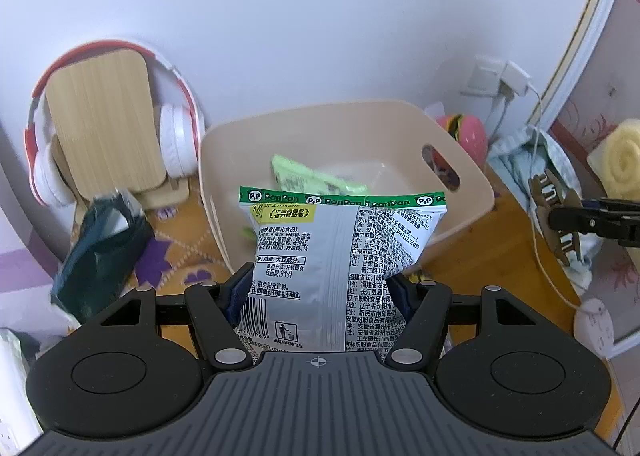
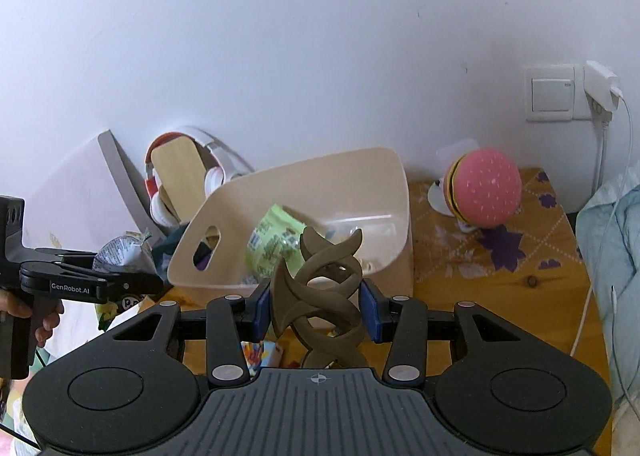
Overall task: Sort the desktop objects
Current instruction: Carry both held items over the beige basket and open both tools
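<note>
Both held up toward the beige plastic handled bin [image 1: 460, 211] at twelve o'clock, presumably for dropping in, the left gripper [image 1: 318, 288] is clamped on a silver-and-green foil snack packet [image 1: 336, 256] while the right gripper [image 2: 318, 310] pinches a brown claw-shaped hair clip [image 2: 320, 296].

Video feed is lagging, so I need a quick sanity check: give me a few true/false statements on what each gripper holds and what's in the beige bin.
1. The left gripper grips a PanPan snack bag. True.
2. The right gripper is empty. False: it grips a brown hair claw.
3. The beige bin holds a green packet. True.
4. The headphones lie inside the bin. False: they hang on a wooden stand beside it.
</note>
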Motion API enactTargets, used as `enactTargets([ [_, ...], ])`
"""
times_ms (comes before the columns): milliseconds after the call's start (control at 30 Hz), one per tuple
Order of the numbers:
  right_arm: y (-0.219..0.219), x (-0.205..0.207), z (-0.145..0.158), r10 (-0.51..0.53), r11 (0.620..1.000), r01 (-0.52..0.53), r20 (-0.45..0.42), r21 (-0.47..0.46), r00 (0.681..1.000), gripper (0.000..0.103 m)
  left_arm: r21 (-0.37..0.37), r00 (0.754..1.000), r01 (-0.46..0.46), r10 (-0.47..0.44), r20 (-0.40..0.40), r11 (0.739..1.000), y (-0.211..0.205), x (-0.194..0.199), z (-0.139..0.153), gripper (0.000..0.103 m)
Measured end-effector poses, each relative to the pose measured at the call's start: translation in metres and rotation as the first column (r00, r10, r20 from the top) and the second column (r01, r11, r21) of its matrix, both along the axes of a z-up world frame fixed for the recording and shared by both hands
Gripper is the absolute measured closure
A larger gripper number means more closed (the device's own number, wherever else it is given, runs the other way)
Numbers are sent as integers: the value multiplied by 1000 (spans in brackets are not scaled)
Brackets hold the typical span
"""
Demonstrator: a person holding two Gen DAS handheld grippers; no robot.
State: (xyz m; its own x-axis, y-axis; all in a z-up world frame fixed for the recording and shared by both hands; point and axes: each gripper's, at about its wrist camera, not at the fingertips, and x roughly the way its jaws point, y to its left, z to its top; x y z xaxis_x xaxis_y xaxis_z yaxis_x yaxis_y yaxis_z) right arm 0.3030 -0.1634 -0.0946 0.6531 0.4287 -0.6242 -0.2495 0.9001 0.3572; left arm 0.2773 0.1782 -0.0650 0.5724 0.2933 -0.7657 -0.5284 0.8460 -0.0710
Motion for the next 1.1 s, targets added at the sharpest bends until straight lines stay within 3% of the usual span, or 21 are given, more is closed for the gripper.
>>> enactTargets([
  [500, 30, 41, 10, 24, 1000, -23, 66, -12, 998, 61, 24, 995, -88, 87, 48, 996, 28, 35, 0, 36],
  [667, 44, 65, 8, 37, 999, -34, 73, -43, 997, 61, 31, 991, -131, 131, 16, 991, 39, 46, -12, 36],
  [867, 60, 92, -15, 58, 995, -56, 17, -83, 998, 61, 59, 986, -156, 159, -42, 986, 46, 57, -31, 36],
  [967, 67, 97, -27, 69, 992, -70, -8, -107, 998, 61, 41, 985, -151, 154, -75, 988, 48, 64, -39, 36],
  [1100, 70, 101, -44, 65, 989, -70, -49, -128, 997, 61, 75, 983, -126, 135, -121, 989, 45, 72, -47, 36],
])
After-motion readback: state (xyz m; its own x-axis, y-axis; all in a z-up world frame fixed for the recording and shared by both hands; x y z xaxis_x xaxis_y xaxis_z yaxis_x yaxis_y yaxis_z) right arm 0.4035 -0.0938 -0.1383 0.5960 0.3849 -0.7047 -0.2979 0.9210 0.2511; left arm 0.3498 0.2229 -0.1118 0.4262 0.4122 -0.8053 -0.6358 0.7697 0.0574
